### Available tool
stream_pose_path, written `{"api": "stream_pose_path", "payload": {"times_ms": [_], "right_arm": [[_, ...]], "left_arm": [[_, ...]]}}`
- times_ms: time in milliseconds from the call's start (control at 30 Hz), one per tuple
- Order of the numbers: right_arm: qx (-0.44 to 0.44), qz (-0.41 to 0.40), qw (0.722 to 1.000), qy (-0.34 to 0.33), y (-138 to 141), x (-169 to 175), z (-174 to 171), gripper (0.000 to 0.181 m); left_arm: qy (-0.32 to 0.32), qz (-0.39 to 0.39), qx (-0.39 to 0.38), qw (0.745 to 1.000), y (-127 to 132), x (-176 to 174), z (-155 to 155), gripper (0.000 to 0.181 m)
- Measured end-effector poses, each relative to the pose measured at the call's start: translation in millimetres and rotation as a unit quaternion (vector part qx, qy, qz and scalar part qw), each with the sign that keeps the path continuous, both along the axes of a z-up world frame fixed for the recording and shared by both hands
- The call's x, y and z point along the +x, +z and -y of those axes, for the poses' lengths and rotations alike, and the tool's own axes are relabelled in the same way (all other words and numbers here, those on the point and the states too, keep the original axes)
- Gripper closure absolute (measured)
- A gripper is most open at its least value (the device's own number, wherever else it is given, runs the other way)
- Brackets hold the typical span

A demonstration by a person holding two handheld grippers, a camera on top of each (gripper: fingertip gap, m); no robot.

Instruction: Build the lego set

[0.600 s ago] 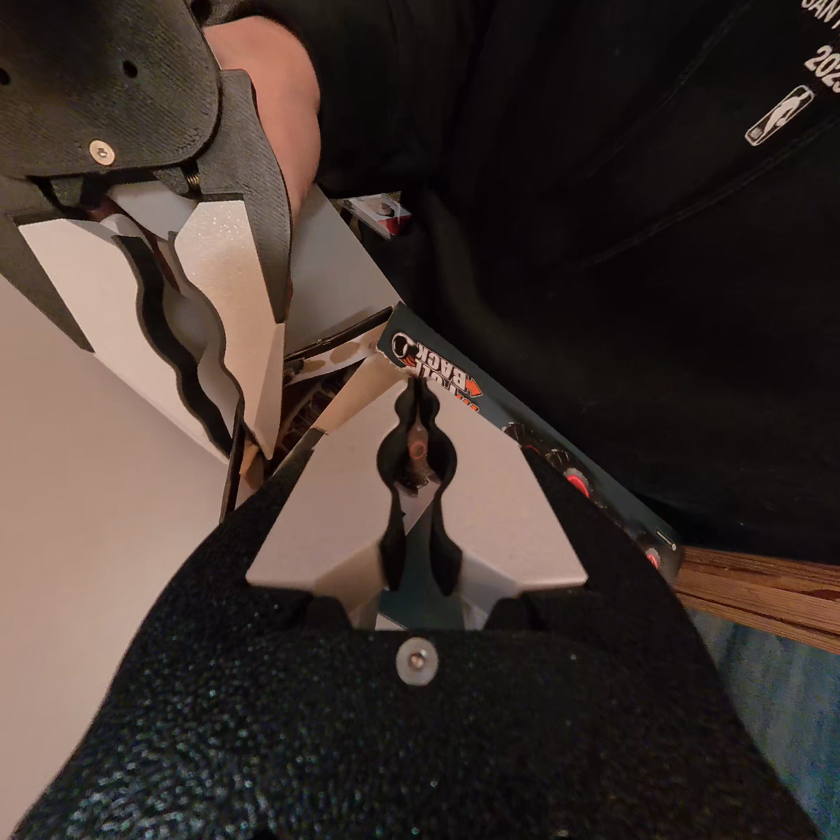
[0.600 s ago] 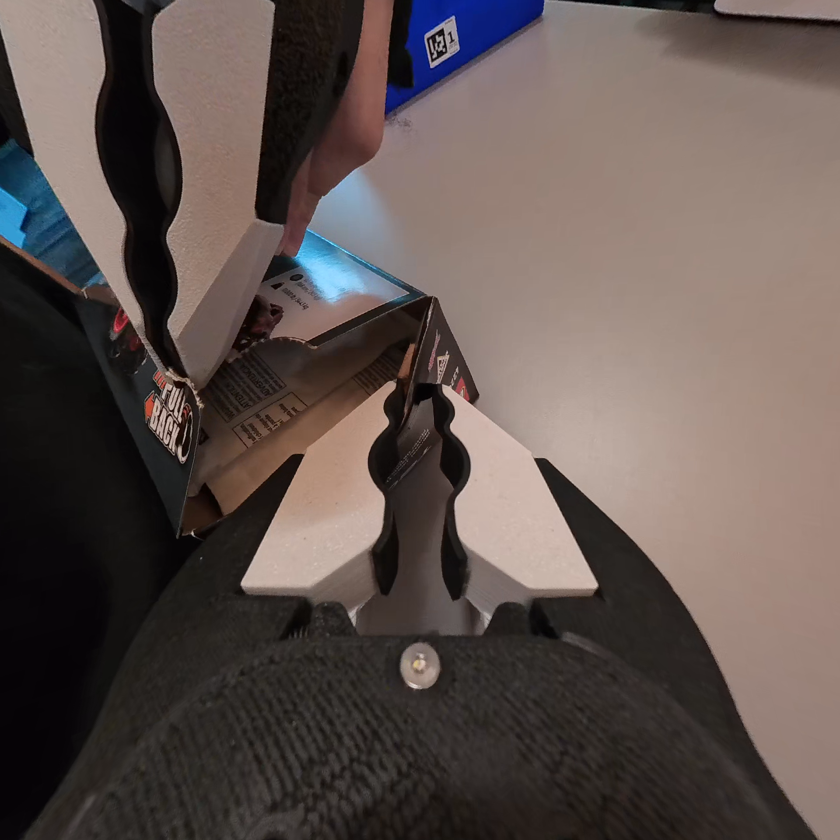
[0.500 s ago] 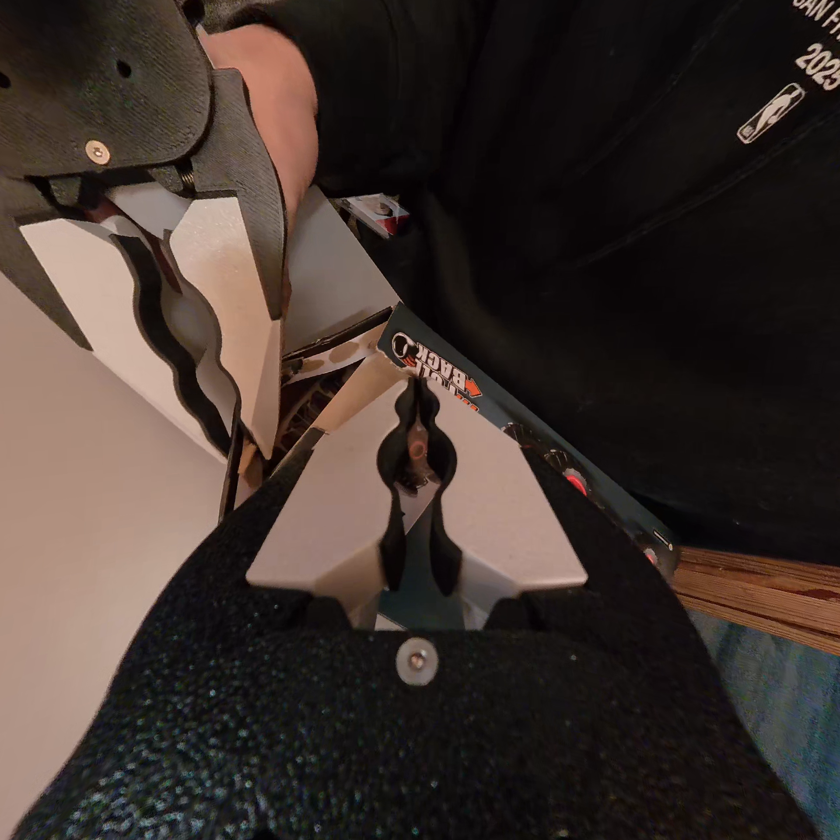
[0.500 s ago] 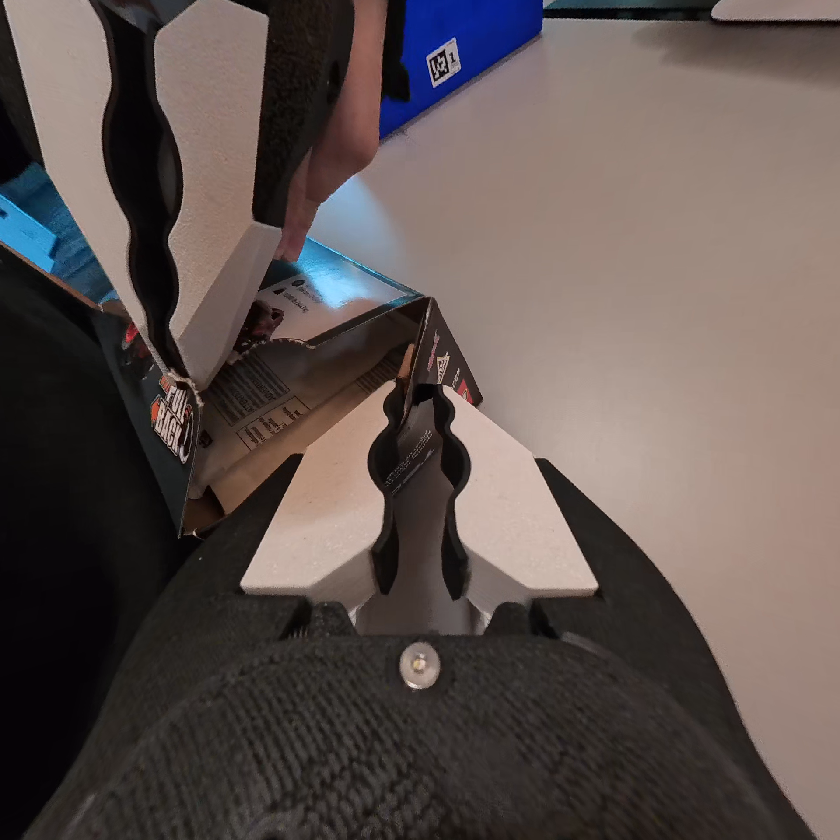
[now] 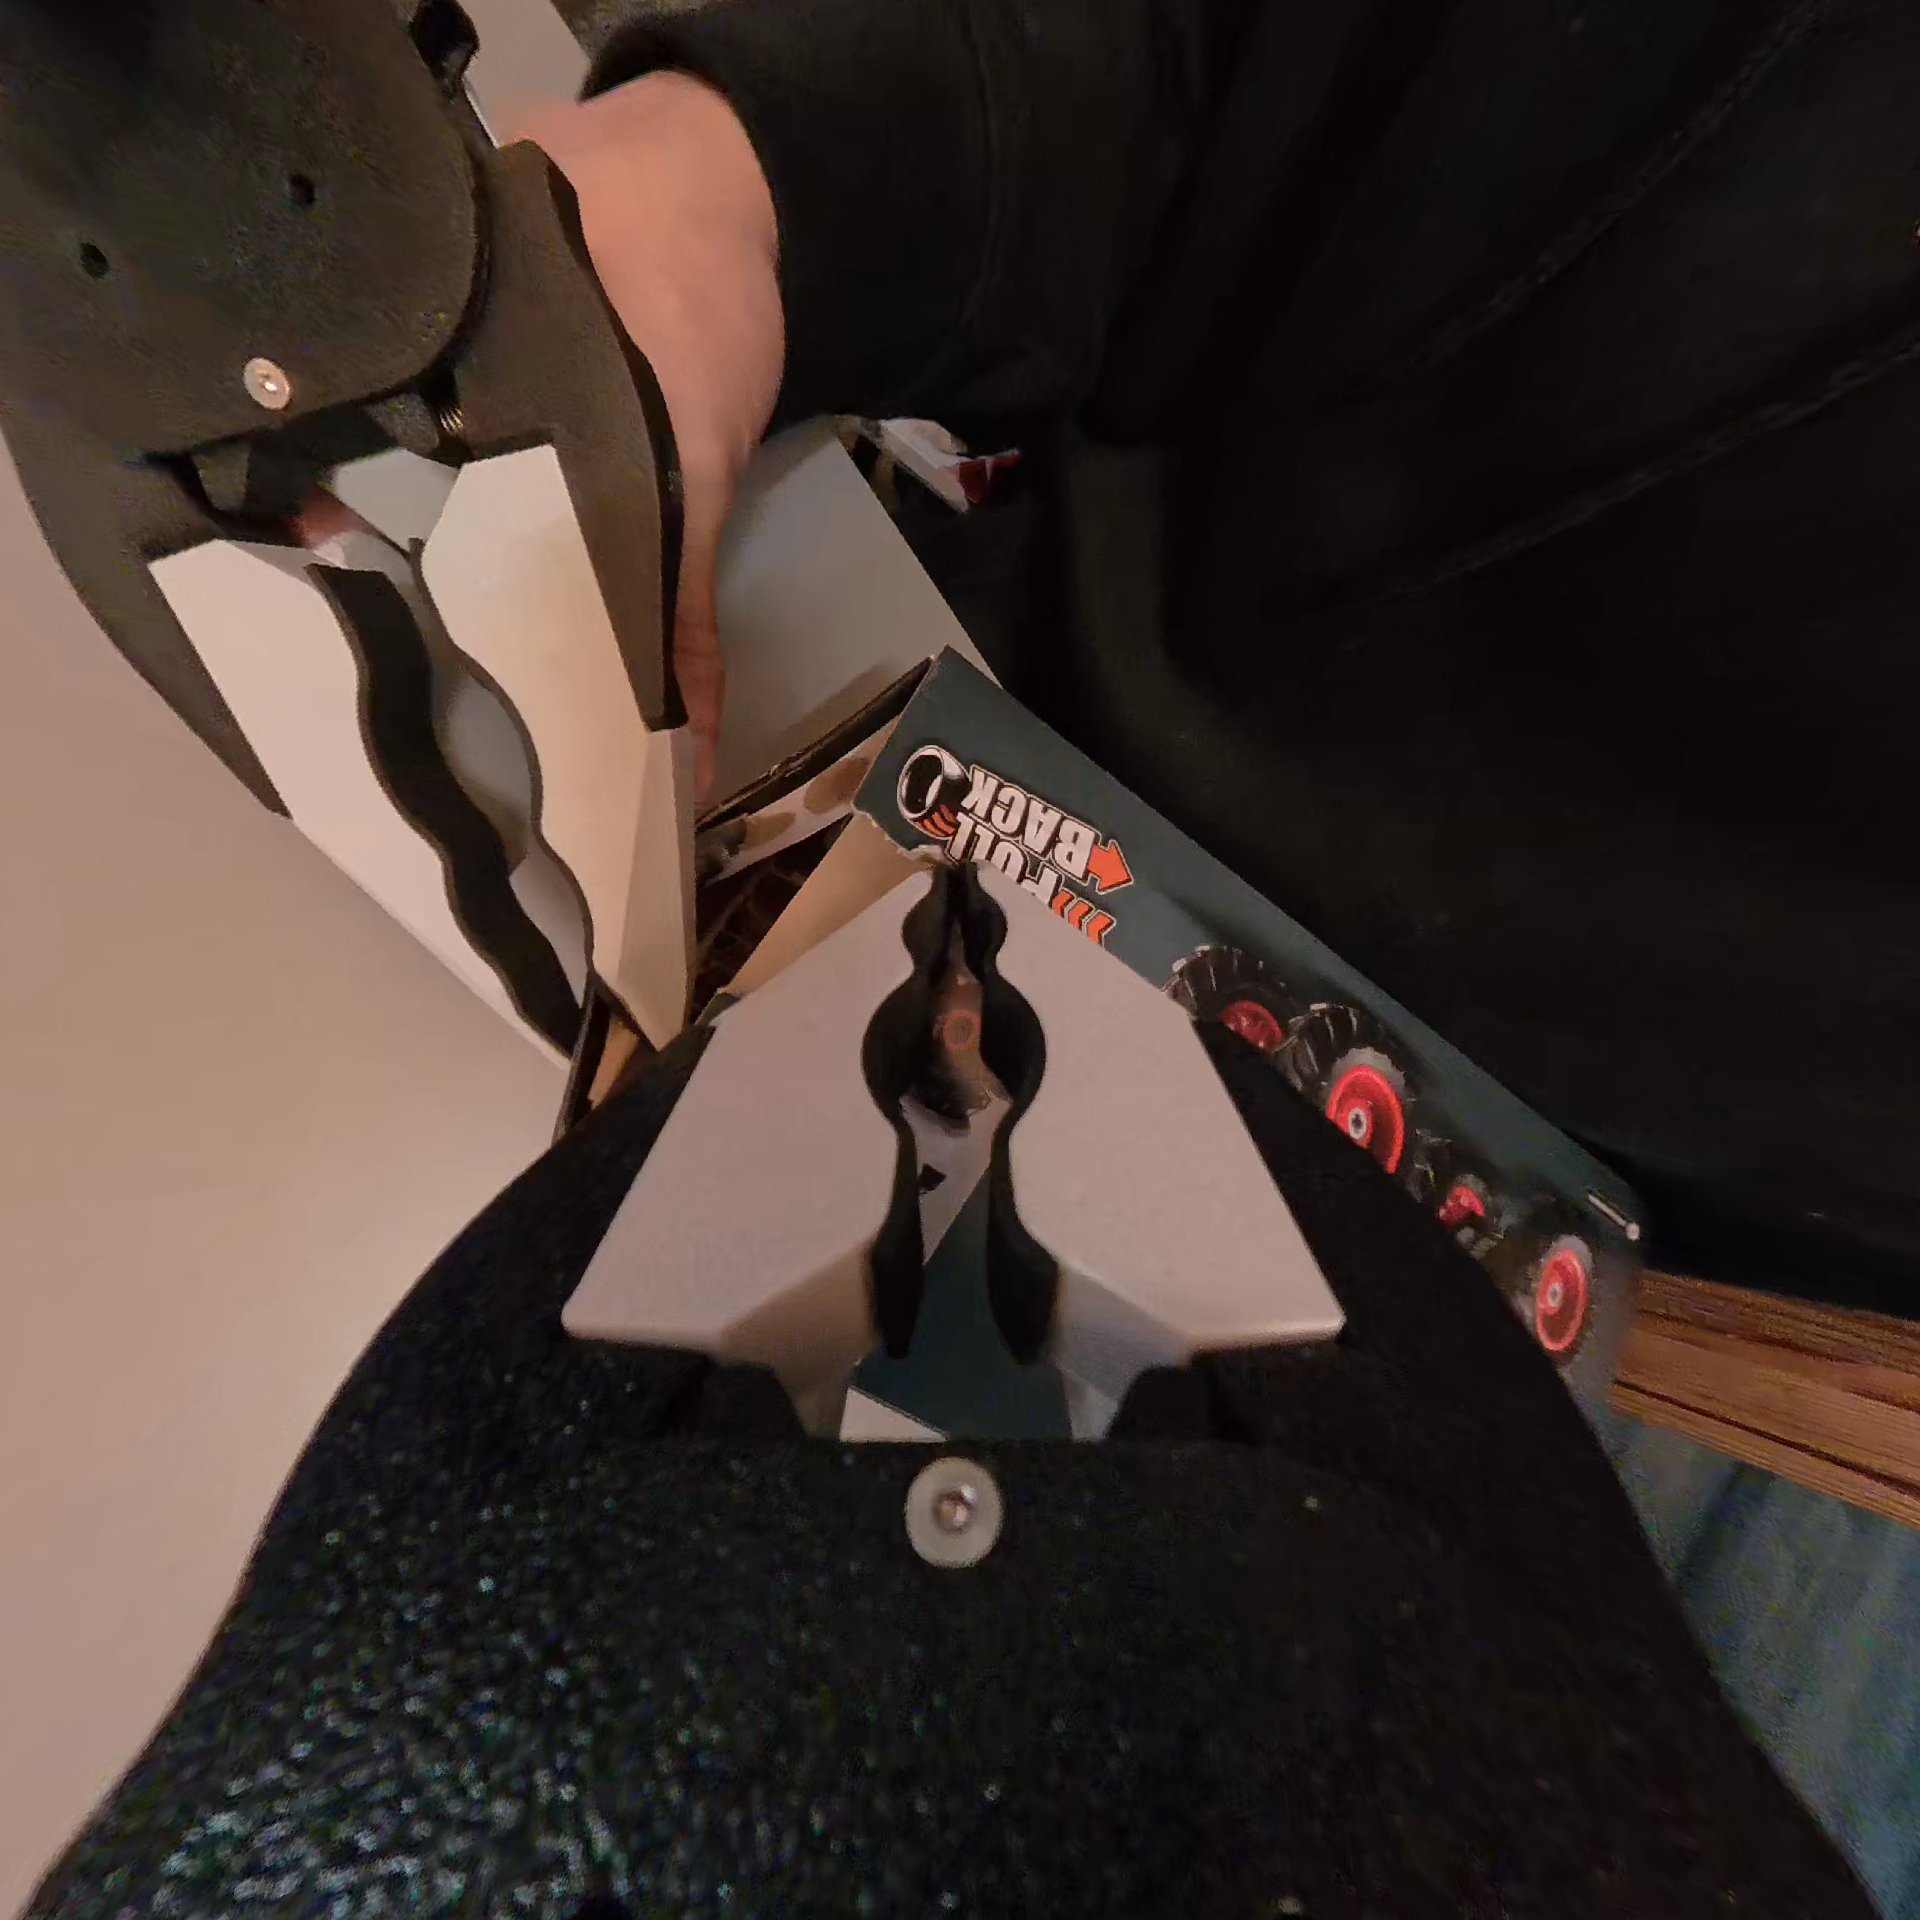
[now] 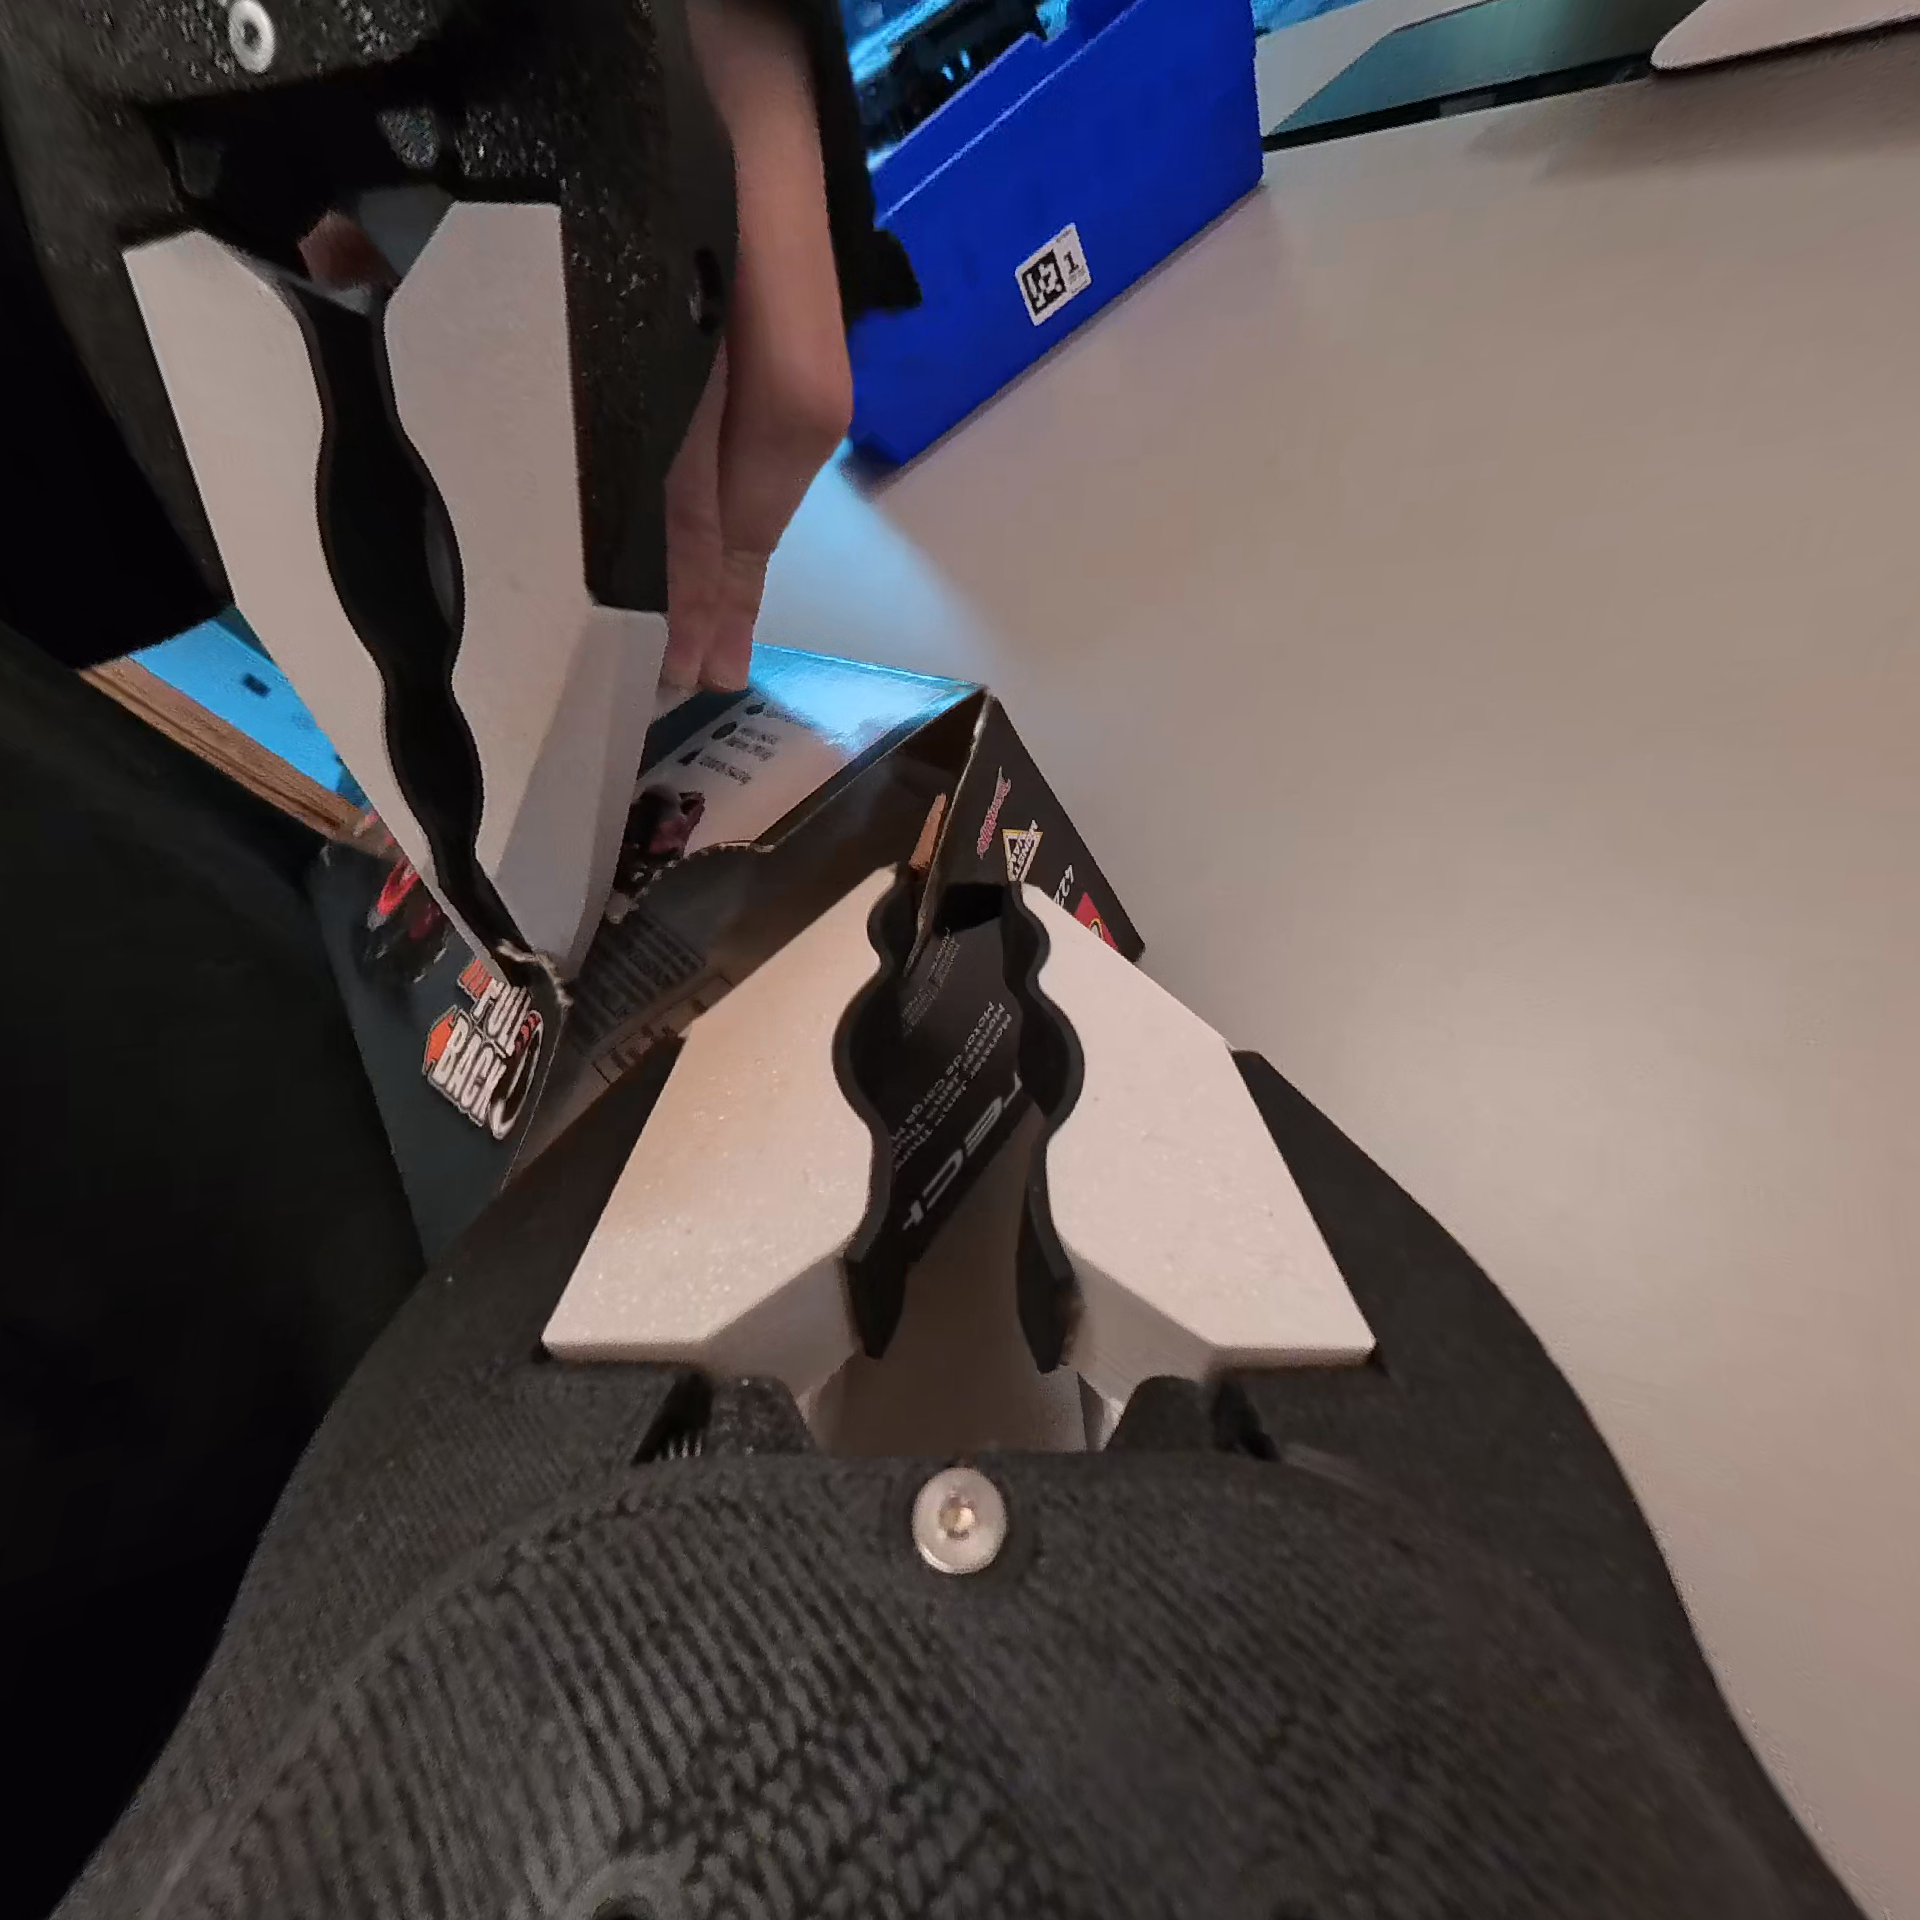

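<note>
I see the printed cardboard Lego box (image 6: pixel 831 831) opened at the grey table's (image 6: pixel 1455 727) near edge. My left gripper (image 5: pixel 951 894) pinches its dark torn flap; my right gripper (image 6: pixel 951 914) clamps the glossy black end flap, both angled steeply downward.

Two grippers (image 5: pixel 951 883) (image 6: pixel 961 894), one lego box (image 5: pixel 1247 935), one blue bin (image 6: pixel 1039 187), one table (image 6: pixel 1507 623)

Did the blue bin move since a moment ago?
Cannot tell. The blue bin shows lower and more fully in the right wrist view, but the table shifted with it, so the camera probably moved.
</note>
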State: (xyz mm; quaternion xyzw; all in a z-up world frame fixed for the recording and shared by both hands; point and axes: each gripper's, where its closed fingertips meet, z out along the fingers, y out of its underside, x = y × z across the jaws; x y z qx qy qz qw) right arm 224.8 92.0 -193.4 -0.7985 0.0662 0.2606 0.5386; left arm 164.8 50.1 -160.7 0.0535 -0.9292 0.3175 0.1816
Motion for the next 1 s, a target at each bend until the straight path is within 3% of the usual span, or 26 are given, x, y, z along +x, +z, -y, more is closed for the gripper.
{"api": "stream_pose_path", "payload": {"times_ms": [33,200,533,700,767,867,1000], "right_arm": [[0.002,-0.003,1.000,-0.003,0,0,0,0.166],[0.010,-0.028,1.000,-0.009,1,1,0,0.167],[0.027,-0.099,0.994,-0.024,3,-3,-3,0.162],[0.032,-0.111,0.993,-0.026,4,-3,-3,0.162],[0.035,-0.116,0.992,-0.025,4,-3,-3,0.161],[0.039,-0.124,0.991,-0.024,4,-3,-3,0.161],[0.055,-0.152,0.986,-0.028,5,-1,-1,0.161]], "left_arm": [[-0.001,0.008,0.001,1.000,0,0,0,0.181],[-0.018,0.076,0.030,0.996,-1,2,-1,0.181],[-0.002,0.112,0.006,0.994,-2,3,-3,0.178],[0.063,0.205,-0.060,0.975,33,42,4,0.177],[0.028,0.273,-0.026,0.961,28,49,2,0.173],[-0.050,0.384,0.032,0.921,11,53,8,0.150],[-0.121,0.433,0.066,0.891,-11,55,13,0.143]]}}
